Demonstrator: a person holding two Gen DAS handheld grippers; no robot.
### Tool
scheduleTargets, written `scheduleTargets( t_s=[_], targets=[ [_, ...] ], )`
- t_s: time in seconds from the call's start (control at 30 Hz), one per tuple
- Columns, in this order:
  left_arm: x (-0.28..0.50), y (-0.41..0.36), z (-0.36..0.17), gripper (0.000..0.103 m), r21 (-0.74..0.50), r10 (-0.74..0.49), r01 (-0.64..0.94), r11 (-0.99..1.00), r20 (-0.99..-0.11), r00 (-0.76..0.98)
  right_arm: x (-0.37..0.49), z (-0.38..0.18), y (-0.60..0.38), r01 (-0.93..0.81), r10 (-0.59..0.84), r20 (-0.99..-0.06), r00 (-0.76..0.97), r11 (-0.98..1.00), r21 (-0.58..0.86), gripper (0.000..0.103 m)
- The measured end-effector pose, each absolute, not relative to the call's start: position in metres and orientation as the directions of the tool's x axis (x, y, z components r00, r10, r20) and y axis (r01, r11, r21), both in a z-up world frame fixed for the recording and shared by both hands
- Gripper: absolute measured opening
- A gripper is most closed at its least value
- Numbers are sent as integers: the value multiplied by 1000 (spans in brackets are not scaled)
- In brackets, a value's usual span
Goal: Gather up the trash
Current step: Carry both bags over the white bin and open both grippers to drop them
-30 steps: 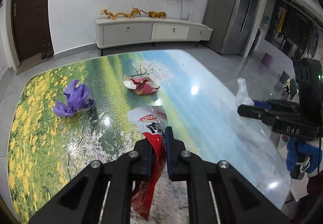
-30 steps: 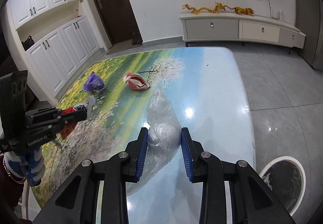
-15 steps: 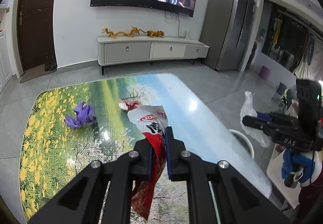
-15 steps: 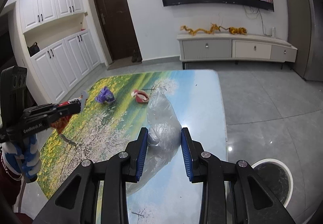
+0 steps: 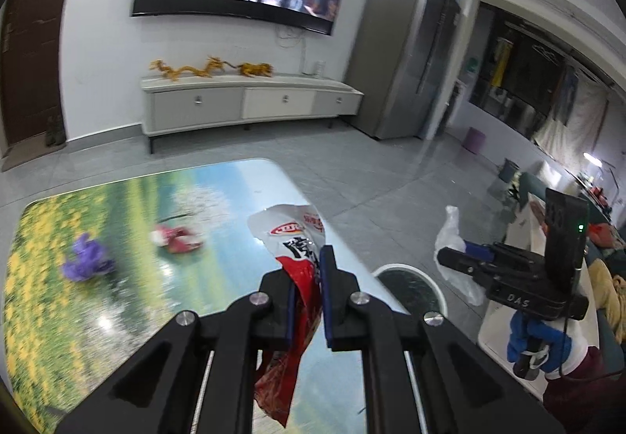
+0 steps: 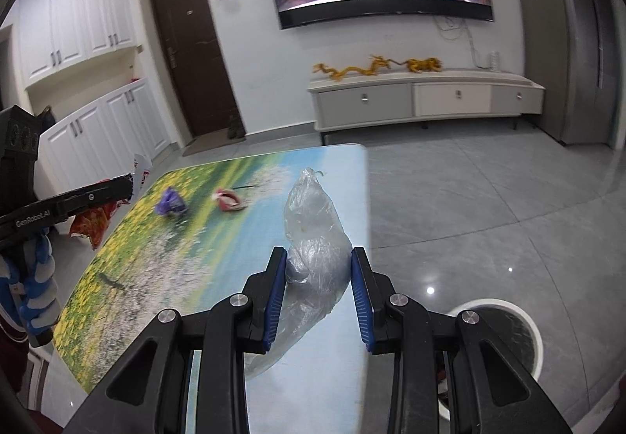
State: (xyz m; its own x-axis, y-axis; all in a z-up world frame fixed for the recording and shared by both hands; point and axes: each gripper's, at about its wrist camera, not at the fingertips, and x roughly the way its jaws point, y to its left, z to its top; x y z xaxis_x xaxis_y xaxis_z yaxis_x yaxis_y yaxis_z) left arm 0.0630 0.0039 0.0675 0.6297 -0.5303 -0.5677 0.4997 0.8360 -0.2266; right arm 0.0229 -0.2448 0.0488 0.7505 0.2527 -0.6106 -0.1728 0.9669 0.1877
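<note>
Bench [image 5: 187, 199]: glossy landscape print, long edge on the right running beside the bin.

Bin [image 6: 504, 328]: round, white rim, dark liner, on the floor just off the bench's right edge, mouth open and unobstructed.

Step in hand, by my reading: carry-to-bin, both loads lifted clear of the bench.

Right hand-held gripper [image 6: 317, 293]: jaws fairly wide but pressed on either side of a clear bag [image 6: 313, 238], crumpled, tail hanging below. It sits left of the bin, over the bench edge.

Left hand-held gripper [image 5: 309, 297]: jaws nearly closed, pinching a red-and-white wrapper [image 5: 293, 269] that dangles below. Bin just right of it in this view.

Next move calls for: bring each load over the bin mouth, then open the jaws. Both are light and floppy and may cling to the pads or drift past the rim.

Left on bench, far-left part: purple scrap [image 5: 88, 262], red scrap [image 5: 178, 240], near each other. Nothing blocks them.
</note>
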Motion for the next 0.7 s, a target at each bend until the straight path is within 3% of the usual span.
scheduleTargets(
  t_s=[0.4, 0.7],
  targets=[
    [102, -160, 27, 10, -220, -606, 660, 718, -665, 437, 21, 17, -348, 30, 121, -656, 745, 976, 215, 32],
    [136, -266, -24, 10, -260, -584, 670, 695, -748, 315, 34, -8, -411, 156, 34, -702, 711, 966, 205, 32]
  ],
)
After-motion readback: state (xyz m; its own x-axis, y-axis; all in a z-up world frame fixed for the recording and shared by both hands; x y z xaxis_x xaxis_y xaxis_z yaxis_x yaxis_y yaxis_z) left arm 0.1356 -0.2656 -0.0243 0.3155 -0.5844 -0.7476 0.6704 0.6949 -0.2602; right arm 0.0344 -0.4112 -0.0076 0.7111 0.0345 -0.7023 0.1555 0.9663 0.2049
